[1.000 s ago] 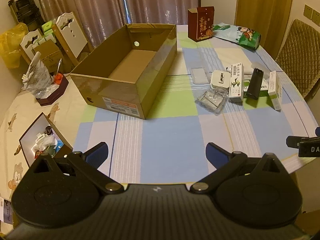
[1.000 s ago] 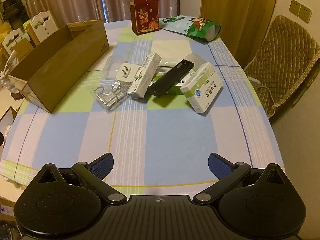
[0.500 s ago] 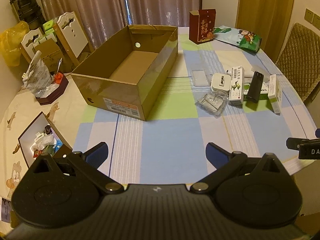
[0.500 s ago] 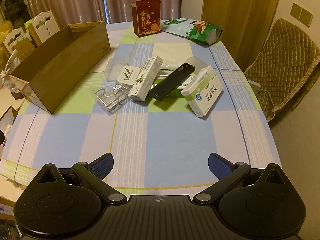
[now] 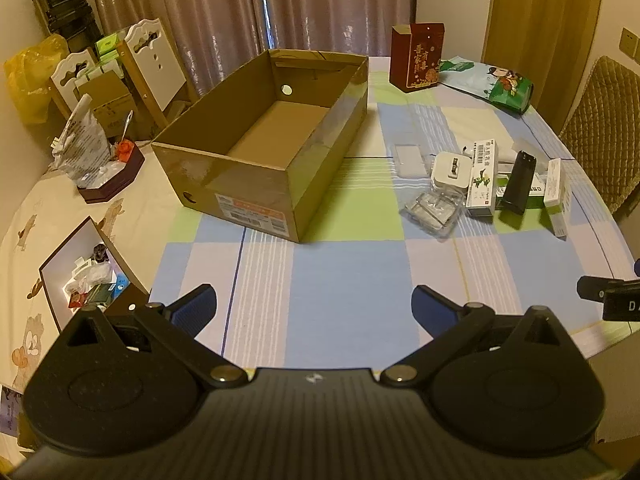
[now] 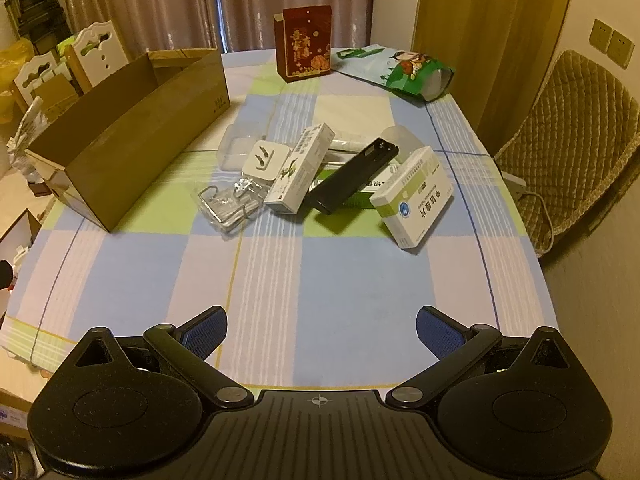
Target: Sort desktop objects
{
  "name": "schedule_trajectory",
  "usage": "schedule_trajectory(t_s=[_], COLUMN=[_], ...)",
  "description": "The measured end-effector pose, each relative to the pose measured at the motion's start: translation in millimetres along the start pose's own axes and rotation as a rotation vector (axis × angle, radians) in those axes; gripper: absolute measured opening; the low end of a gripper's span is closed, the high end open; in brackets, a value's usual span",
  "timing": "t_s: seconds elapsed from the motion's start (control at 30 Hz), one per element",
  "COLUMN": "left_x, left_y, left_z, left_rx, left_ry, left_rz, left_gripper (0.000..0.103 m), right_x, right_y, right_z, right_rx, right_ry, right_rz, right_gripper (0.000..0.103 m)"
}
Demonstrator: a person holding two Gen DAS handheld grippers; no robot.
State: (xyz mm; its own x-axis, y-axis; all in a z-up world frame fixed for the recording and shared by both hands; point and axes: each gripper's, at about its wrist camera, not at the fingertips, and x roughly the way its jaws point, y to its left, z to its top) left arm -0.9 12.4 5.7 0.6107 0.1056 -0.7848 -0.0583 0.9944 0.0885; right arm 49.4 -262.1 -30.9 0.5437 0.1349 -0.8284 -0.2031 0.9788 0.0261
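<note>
- The cardboard box (image 5: 276, 136) stands empty at the far left of the table (image 6: 352, 280); nothing is sorted into it yet.
- Left tongs (image 5: 314, 306) hang over the near cloth, fingers apart, holding nothing.
- The clutter lies right of the box: bag of clips (image 6: 228, 204), white plug (image 6: 266, 160), slim carton (image 6: 302, 168), black bar (image 6: 354, 176), medicine box (image 6: 414, 196).
- Right tongs (image 6: 322, 330) are spread and empty, so this looks like the opening reach; next, go forward and close on one item.
</note>
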Motion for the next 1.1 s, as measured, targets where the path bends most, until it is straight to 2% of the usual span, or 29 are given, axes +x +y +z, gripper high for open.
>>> schedule_trajectory(t_s=[1.1], left_x=[17.8], left_y=[-13.3], left_z=[9.5], left_rx=[-0.010], left_ry=[0.034], left_rz=[0.007], left_gripper=[0.103], right_x=[18.4], right_y=[-17.3], right_z=[14.9], right_rx=[-0.020], right_ry=[0.014], right_rz=[0.021], right_gripper=[0.103])
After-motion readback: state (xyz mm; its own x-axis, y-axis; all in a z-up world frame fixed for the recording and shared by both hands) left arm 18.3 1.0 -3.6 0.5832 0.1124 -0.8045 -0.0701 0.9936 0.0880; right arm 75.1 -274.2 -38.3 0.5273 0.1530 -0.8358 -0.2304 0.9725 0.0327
